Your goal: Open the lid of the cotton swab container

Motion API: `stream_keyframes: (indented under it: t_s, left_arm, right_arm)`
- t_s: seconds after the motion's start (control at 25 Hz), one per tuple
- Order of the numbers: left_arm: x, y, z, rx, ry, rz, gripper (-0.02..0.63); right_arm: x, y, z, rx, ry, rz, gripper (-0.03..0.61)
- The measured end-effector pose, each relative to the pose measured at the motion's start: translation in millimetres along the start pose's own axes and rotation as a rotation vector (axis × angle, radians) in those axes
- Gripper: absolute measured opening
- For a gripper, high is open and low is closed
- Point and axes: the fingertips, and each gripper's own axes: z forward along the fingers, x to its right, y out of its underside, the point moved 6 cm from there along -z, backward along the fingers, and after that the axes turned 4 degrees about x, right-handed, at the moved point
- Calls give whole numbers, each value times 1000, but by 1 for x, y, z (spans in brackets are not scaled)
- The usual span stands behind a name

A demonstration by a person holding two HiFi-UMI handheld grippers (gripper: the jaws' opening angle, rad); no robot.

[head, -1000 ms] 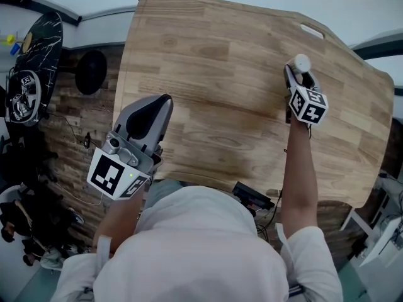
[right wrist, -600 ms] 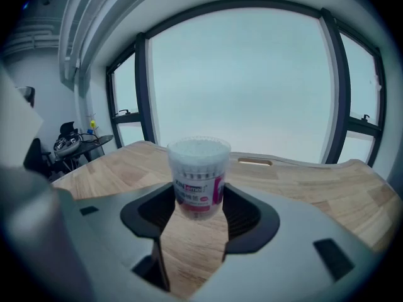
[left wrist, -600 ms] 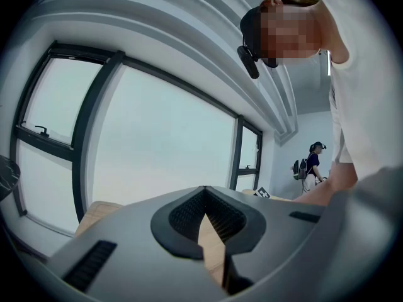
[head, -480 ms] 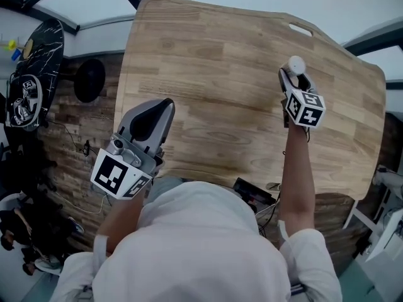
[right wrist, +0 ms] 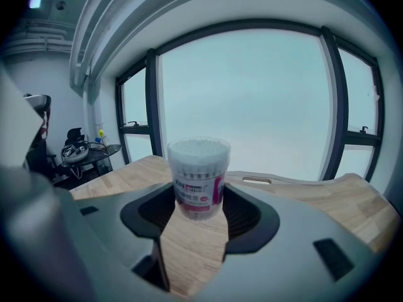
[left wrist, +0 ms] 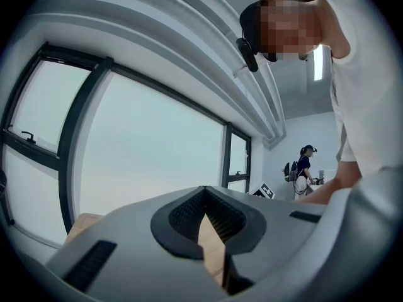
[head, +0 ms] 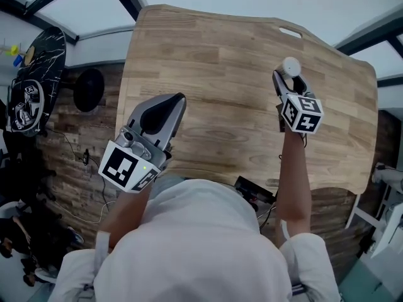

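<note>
Right tongs [head: 284,76] and left tongs [head: 175,102] rose; one swab container [head: 291,65] gripped.

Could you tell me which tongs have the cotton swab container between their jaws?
The right tongs: they grip the cotton swab container, while the left tongs are shut on nothing.

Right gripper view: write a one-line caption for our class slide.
Right gripper holds an upright cotton swab container, lid closed, with a wooden table and windows behind.

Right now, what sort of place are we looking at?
Likely an office or lab room used for recording sessions: a pale wooden table, tall dark-framed windows, and another person standing at a station further back.
</note>
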Motion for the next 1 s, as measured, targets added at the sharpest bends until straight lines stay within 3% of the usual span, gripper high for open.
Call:
stream_keyframes:
  t_s: [0.68,1.0]
  left_arm:
    - [29,-9,1,49,52,35,12]
    - [33,-10,-3,42,53,61,12]
  right_arm:
    - [-57,-58,-94,85,-79,-35,249]
    - [-85,-74,-124,67,-118,-110,249]
